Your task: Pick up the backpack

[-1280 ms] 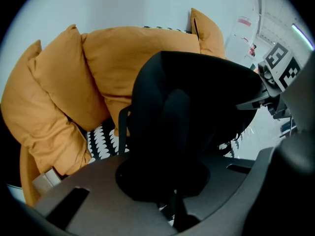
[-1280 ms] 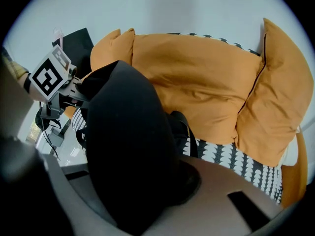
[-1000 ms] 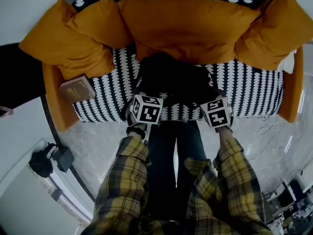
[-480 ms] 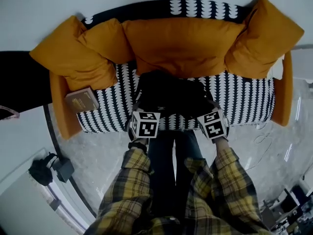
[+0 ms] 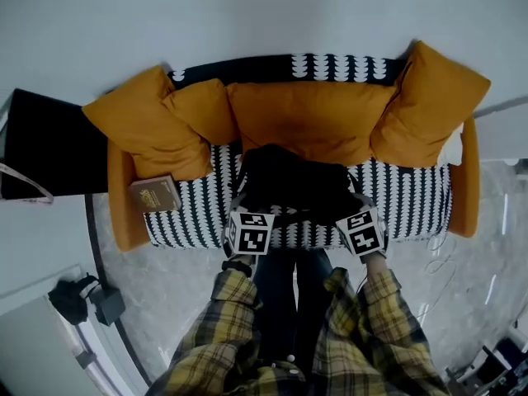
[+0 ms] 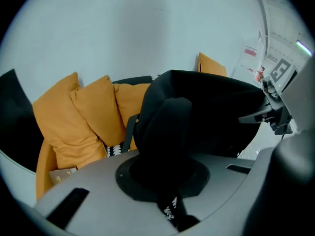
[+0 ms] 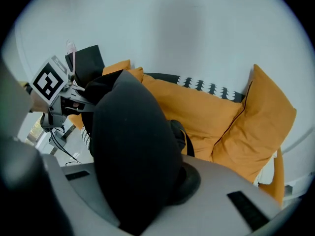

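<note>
The black backpack (image 5: 293, 180) hangs in front of the sofa seat, held from both sides. My left gripper (image 5: 245, 209) is shut on a padded black strap of the backpack (image 6: 206, 117), which fills the left gripper view (image 6: 166, 181). My right gripper (image 5: 355, 206) is shut on the bulging black fabric of the backpack (image 7: 130, 141) at its other side, and that fabric hides the jaw tips (image 7: 147, 200). Each gripper's marker cube shows in the other's view.
Behind the backpack stands a sofa with a black-and-white patterned seat (image 5: 412, 195), orange cushions (image 5: 309, 122) and orange arms. A brown book (image 5: 155, 194) lies at the seat's left end. A black pouch and charger (image 5: 82, 299) sit on the floor at left, a cable (image 5: 441, 262) at right.
Both grippers have risen together with the backpack in their grip. The sofa now looks smaller and lower in the head view. The jaws have stayed shut.
</note>
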Demonstrator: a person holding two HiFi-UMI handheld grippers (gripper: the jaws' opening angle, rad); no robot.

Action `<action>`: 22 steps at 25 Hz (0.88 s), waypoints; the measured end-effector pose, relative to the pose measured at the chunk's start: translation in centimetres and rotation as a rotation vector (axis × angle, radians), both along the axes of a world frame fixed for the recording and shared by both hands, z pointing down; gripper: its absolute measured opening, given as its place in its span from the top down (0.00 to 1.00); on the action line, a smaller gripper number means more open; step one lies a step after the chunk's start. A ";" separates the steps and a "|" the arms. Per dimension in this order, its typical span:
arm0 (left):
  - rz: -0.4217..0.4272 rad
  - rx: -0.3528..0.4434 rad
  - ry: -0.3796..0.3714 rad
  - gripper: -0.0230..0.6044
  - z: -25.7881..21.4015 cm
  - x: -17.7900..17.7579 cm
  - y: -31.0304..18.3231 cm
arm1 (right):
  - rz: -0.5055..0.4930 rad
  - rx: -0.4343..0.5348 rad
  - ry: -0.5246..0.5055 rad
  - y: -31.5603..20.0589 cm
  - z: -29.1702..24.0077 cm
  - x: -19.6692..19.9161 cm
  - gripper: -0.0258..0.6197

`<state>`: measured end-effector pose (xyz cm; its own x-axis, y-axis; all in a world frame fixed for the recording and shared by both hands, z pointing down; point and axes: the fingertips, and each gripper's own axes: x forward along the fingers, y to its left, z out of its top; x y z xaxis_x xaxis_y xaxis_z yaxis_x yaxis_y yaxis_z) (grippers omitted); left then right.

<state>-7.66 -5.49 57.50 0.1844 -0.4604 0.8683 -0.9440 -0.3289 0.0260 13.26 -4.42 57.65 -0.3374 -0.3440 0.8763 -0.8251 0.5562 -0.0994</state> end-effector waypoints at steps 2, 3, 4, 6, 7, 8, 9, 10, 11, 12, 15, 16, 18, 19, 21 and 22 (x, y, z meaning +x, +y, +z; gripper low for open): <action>0.017 0.012 0.010 0.90 -1.4 0.1 -0.1 | 0.007 0.021 -0.004 -0.1 -1.5 0.1 0.91; 0.025 0.020 0.013 0.90 -2.1 0.1 -0.2 | 0.012 0.031 -0.010 -0.2 -2.3 0.1 0.91; 0.030 0.029 0.014 0.90 -2.9 0.1 -0.4 | 0.017 0.041 -0.015 -0.3 -3.1 0.1 0.91; 0.034 0.052 0.013 0.90 -4.5 0.1 -1.0 | 0.024 0.065 -0.026 -0.7 -4.6 0.1 0.91; 0.034 0.065 0.013 0.90 -5.4 0.1 -1.3 | 0.030 0.077 -0.032 -0.9 -5.4 0.1 0.91; 0.035 0.077 0.014 0.90 -6.2 0.1 -1.6 | 0.039 0.086 -0.043 -1.1 -6.1 0.1 0.91; 0.035 0.087 0.016 0.90 -7.0 0.1 -1.8 | 0.053 0.091 -0.059 -1.3 -6.8 0.1 0.91; 0.037 0.097 0.019 0.90 -7.8 0.1 -2.1 | 0.069 0.096 -0.076 -1.5 -7.6 0.1 0.91; 0.038 0.106 0.024 0.90 -8.6 0.1 -2.3 | 0.081 0.103 -0.091 -1.7 -8.4 0.1 0.91; 0.040 0.115 0.030 0.90 -9.5 0.2 -2.5 | 0.087 0.115 -0.100 -2.0 -9.2 0.1 0.91; 0.034 0.138 0.066 0.90 -11.9 0.1 -2.7 | 0.080 0.154 -0.122 -2.5 -11.7 -0.1 0.91; 0.027 0.143 0.081 0.90 -12.6 0.0 -2.8 | 0.075 0.168 -0.133 -2.6 -12.7 -0.2 0.91; 0.020 0.154 0.102 0.90 -14.3 0.0 -3.0 | 0.063 0.199 -0.153 -2.8 -14.8 -0.5 0.91; 0.021 0.165 0.109 0.90 -15.1 -0.1 -3.1 | 0.058 0.216 -0.161 -2.9 -15.8 -0.6 0.91; 0.025 0.188 0.121 0.90 -16.7 -0.1 -3.6 | 0.051 0.248 -0.176 -3.1 -17.8 -0.9 0.91; 0.028 0.200 0.126 0.90 -17.5 -0.2 -3.8 | 0.050 0.263 -0.185 -3.1 -18.7 -1.1 0.91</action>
